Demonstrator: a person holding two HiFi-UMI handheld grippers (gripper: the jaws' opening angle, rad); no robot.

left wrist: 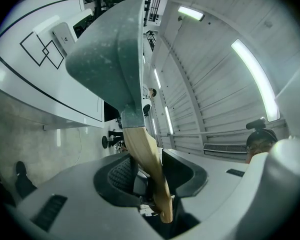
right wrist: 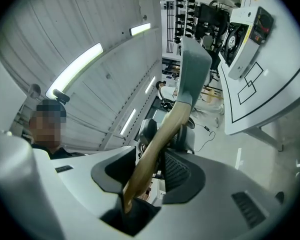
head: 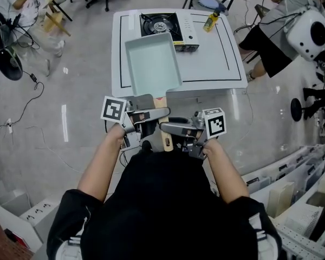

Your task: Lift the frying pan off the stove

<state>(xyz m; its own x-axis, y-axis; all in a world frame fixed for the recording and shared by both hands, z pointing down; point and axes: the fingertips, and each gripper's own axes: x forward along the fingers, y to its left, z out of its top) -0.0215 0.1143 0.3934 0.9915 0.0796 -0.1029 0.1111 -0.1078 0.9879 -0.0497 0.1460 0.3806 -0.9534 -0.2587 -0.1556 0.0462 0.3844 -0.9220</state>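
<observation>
The pale green rectangular frying pan [head: 151,64] hangs tilted over the near half of the white table [head: 216,58], off the black-and-white portable stove [head: 168,28] at the table's far side. Its wooden handle [head: 166,138] points toward me. My left gripper [head: 150,116] is shut on the handle from the left, and my right gripper [head: 172,128] is shut on it from the right. In the left gripper view the handle [left wrist: 145,154] runs between the jaws of the left gripper [left wrist: 147,176] up to the pan [left wrist: 110,54]. The right gripper view shows the same: handle [right wrist: 160,144], right gripper [right wrist: 150,171], pan [right wrist: 195,64].
A yellow bottle [head: 210,20] stands at the table's far right, beside the stove. Black lines mark a rectangle on the tabletop. People sit on chairs at the far left and far right. Cables lie on the floor to the left; shelving stands at lower right.
</observation>
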